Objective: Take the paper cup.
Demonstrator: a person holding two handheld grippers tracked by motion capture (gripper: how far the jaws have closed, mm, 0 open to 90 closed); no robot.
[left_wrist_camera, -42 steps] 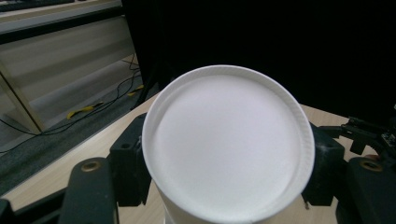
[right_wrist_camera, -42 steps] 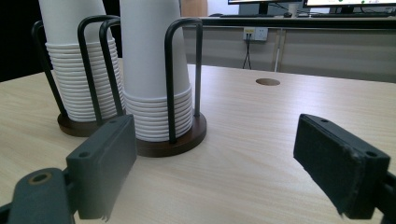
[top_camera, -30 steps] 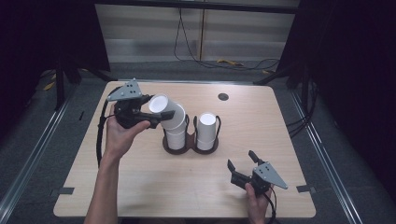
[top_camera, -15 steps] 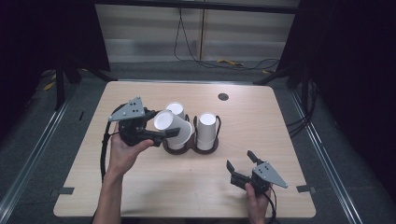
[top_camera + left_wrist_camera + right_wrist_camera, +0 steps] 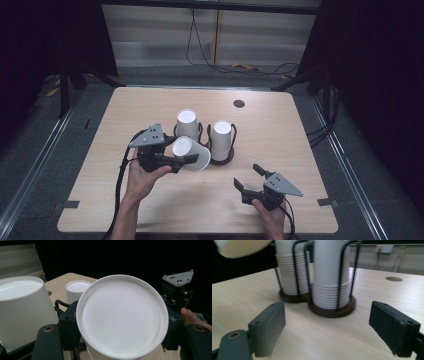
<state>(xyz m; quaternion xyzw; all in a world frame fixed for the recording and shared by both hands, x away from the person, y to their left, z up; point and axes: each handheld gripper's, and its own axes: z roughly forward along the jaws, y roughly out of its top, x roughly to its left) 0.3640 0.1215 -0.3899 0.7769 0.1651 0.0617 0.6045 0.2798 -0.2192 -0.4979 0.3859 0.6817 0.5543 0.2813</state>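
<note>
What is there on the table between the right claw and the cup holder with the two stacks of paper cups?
Nothing: in the right gripper view, bare wooden table runs from the open right claw to the cup holder.

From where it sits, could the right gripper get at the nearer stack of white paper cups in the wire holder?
Probably yes. The right gripper has its jaws open, and bare wooden table lies between it and the nearer stack of white paper cups. Only the black wire holder rods crowd a side grip.

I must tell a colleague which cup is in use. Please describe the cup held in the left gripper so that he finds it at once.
On the wooden table, find the two wire holders with stacks of white cups. Just in front of the left stack, the left gripper clamps one cup. Unlike the upright stacked cups, it lies on its side, free of any holder.
</note>
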